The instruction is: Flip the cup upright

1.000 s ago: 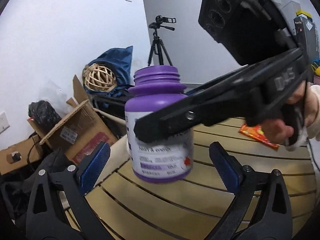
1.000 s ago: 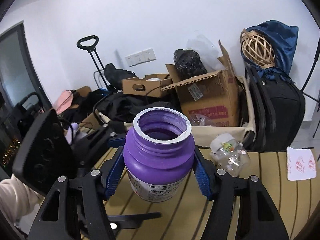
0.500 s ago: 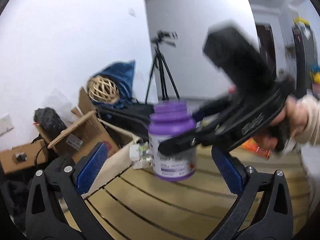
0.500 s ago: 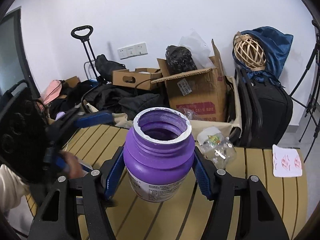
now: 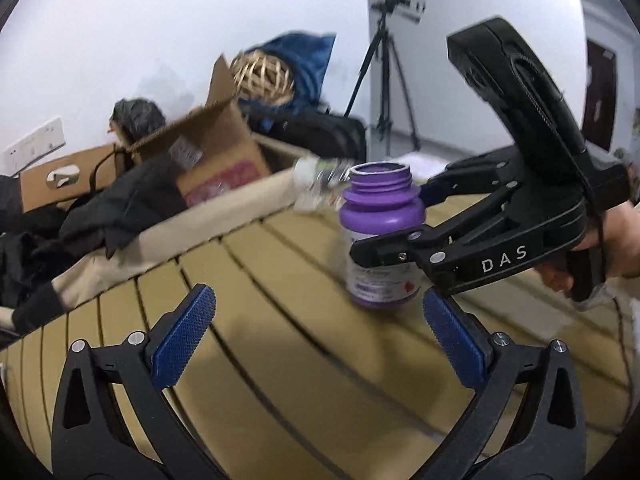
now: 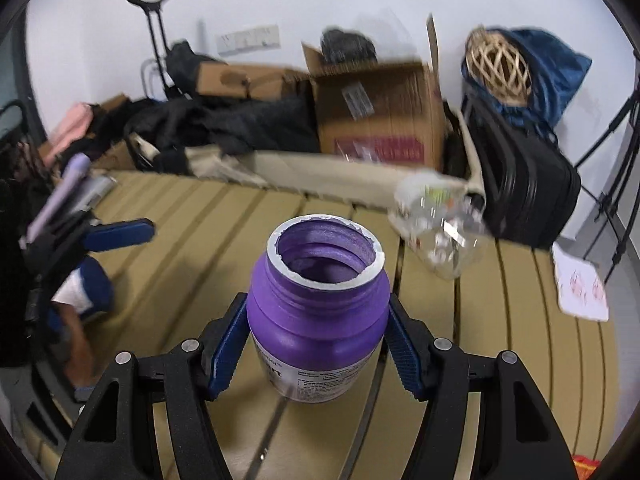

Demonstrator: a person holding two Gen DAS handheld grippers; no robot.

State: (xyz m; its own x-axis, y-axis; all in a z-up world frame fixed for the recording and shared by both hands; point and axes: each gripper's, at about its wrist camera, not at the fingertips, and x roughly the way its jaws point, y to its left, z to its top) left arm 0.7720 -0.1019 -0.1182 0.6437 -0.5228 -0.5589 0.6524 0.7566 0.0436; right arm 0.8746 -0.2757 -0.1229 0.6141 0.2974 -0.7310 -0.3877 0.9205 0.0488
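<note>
The cup is a purple jar [image 6: 320,292] with a white label and an open, white-rimmed mouth. It is upright, mouth up, with its base at the slatted wooden table [image 6: 180,240]. My right gripper [image 6: 316,332] is shut on it, one blue pad against each side below the shoulder. In the left wrist view the jar [image 5: 380,216] stands right of centre, and a person's hand [image 5: 616,240] holds the right tool's handle. My left gripper [image 5: 316,300] is open and empty, short of the jar and apart from it.
A clear plastic bottle [image 6: 436,232] lies near the table's far edge, behind the jar. A white sheet with red print [image 6: 580,284] sits at the right end. Cardboard boxes [image 6: 380,112], dark clothes and a black suitcase [image 6: 520,192] crowd the floor beyond.
The right gripper has brought the jar down from mid-air to the table, still upright. The left gripper has drawn back and away, so the jar now stands farther from its fingers.
</note>
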